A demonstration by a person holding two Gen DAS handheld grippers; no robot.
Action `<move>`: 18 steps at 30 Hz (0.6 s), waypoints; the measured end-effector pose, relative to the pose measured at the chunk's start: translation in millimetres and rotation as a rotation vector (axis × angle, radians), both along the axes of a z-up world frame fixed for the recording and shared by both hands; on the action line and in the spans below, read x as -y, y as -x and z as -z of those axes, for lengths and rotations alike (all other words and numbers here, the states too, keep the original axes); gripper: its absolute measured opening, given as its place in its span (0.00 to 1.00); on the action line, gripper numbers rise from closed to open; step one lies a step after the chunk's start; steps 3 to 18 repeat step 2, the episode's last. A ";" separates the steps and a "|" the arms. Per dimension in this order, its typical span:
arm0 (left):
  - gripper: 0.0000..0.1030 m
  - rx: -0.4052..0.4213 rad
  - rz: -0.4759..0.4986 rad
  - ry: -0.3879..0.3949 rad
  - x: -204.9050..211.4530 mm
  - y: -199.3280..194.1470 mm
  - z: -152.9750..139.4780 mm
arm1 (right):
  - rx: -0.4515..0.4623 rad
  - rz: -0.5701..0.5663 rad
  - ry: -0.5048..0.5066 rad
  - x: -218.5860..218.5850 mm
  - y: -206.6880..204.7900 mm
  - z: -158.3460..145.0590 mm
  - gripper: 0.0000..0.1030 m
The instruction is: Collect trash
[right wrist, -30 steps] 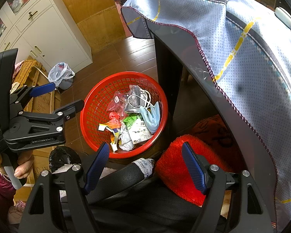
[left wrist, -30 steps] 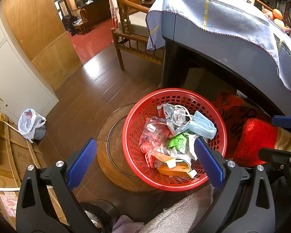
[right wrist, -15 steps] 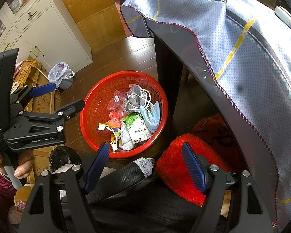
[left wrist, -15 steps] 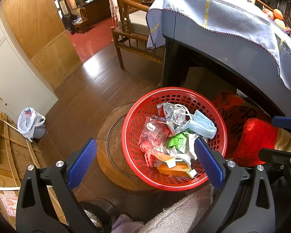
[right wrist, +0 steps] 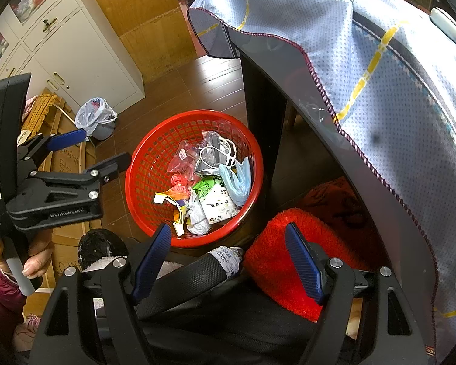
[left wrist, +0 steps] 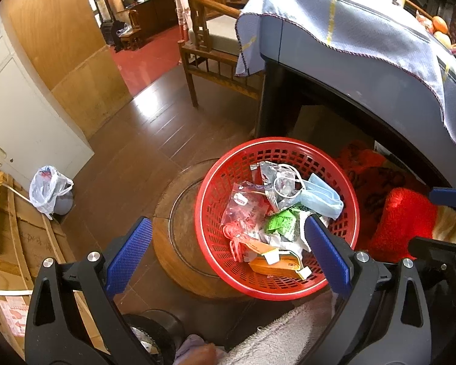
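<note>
- I'm in a home: wood floor [left wrist: 143,133] ahead of my left claw.
- Carved chair [left wrist: 215,45] far ahead.
- Cloth-covered table [right wrist: 380,60] right of my right claw.
- White cabinet [right wrist: 76,57] to its left.

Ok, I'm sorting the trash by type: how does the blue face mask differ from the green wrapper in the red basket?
The blue face mask is soft pleated fabric, pale blue and plain; the green wrapper is crinkled printed packaging, bright green. The mask is the larger and lies against the red basket wall on the table side, while the wrapper sits nearer the middle of the pile. Both lie loose on top, with neither gripper touching them.
</note>
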State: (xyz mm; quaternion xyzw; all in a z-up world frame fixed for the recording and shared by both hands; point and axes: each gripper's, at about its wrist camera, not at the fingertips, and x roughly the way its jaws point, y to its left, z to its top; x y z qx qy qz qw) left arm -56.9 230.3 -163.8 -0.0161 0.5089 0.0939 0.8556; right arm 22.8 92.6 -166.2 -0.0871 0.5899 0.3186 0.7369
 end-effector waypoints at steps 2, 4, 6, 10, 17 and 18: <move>0.93 0.000 -0.009 0.006 -2.7 0.3 0.2 | -0.001 0.001 0.000 0.7 2.4 0.6 0.74; 0.93 0.000 -0.009 0.006 -2.7 0.3 0.2 | -0.001 0.001 0.000 0.7 2.4 0.6 0.74; 0.93 0.000 -0.009 0.006 -2.7 0.3 0.2 | -0.001 0.001 0.000 0.7 2.4 0.6 0.74; 0.93 0.000 -0.009 0.006 -2.7 0.3 0.2 | -0.001 0.001 0.000 0.7 2.4 0.6 0.74; 0.93 0.000 -0.009 0.006 -2.7 0.3 0.2 | -0.001 0.001 0.000 0.7 2.4 0.6 0.74; 0.93 0.000 -0.009 0.006 -2.7 0.3 0.2 | -0.001 0.001 0.000 0.7 2.4 0.6 0.74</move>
